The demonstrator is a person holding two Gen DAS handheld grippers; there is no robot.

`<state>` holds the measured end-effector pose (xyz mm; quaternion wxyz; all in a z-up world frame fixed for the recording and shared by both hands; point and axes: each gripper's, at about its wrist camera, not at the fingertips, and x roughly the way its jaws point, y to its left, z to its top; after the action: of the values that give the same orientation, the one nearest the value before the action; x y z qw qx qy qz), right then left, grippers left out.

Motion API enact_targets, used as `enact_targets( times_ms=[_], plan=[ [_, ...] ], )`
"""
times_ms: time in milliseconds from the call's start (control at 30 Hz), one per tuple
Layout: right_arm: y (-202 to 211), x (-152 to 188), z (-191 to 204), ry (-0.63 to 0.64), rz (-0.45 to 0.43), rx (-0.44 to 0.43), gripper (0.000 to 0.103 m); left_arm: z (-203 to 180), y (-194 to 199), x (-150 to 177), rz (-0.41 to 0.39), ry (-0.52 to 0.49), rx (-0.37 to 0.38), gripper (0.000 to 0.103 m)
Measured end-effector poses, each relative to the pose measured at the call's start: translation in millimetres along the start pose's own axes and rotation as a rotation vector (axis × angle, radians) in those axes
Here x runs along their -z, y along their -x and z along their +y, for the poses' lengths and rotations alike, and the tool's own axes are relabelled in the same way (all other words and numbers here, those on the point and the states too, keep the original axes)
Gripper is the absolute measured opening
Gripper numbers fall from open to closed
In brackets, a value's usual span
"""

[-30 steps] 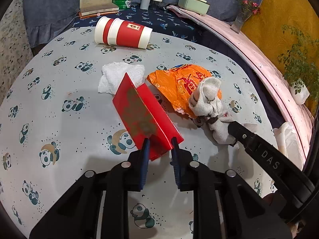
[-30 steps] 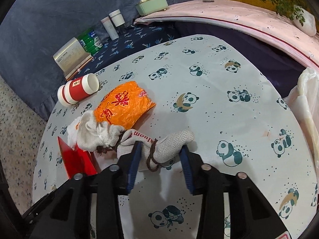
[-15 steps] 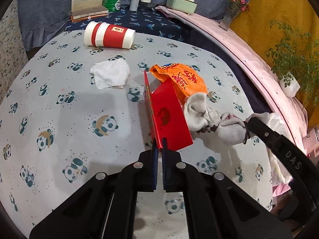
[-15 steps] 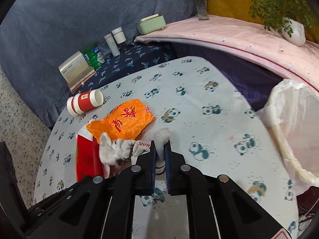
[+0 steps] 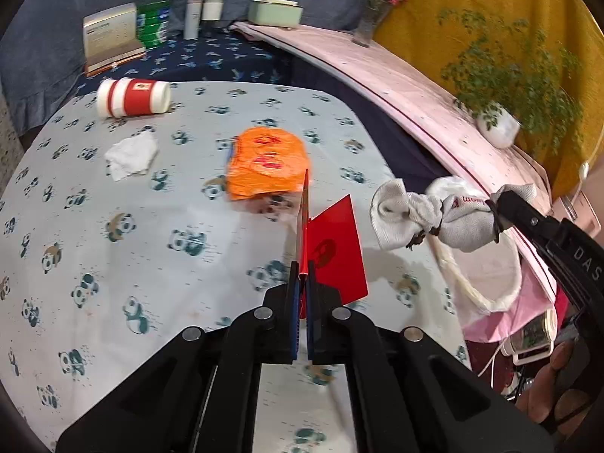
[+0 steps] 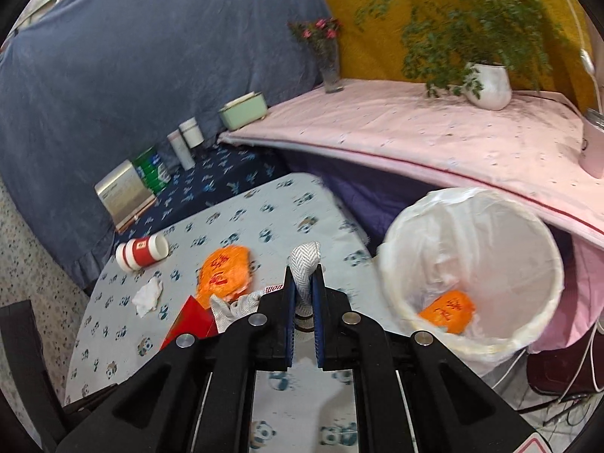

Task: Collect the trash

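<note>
The left gripper [image 5: 302, 279] is clamped on the lower edge of a folded red card envelope [image 5: 332, 253], which is held clear of the panda-print tablecloth [image 5: 113, 264]. Ahead of its fingers an orange plastic wrapper [image 5: 266, 166] lies flat; further left, a crumpled white tissue [image 5: 130, 153] and a tipped red-and-white paper cup [image 5: 132, 97]. The right gripper [image 6: 303, 281] is pinched on a knotted grey-white cloth [image 6: 304, 264], beyond the table's edge. To its right the white-lined bin [image 6: 472, 264] stands open.
</note>
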<state>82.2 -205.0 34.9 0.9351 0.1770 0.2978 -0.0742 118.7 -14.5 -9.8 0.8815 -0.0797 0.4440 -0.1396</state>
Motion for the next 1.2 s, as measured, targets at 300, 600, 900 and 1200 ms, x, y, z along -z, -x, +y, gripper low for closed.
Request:
enact_targets(
  times_ms=[300,600,900,1200],
  plan=[
    [30,-10,-65,-0.074,-0.063,0.092,0.009,-59,-3,-1,0.01,-0.076,0.076,0.002],
    [43,-15,-128,-0.152,-0.087,0.16,0.008,-121,-22,-10,0.024,-0.158,0.157,0.002],
    [47,-17,-164,-0.201,-0.101,0.206,0.009,-167,-52,-16,0.07,-0.215,0.213,0.002],
    [40,-21,-180,-0.21,-0.095,0.232,0.009,-188,-80,-22,0.094,-0.219,0.224,0.005]
  ],
)
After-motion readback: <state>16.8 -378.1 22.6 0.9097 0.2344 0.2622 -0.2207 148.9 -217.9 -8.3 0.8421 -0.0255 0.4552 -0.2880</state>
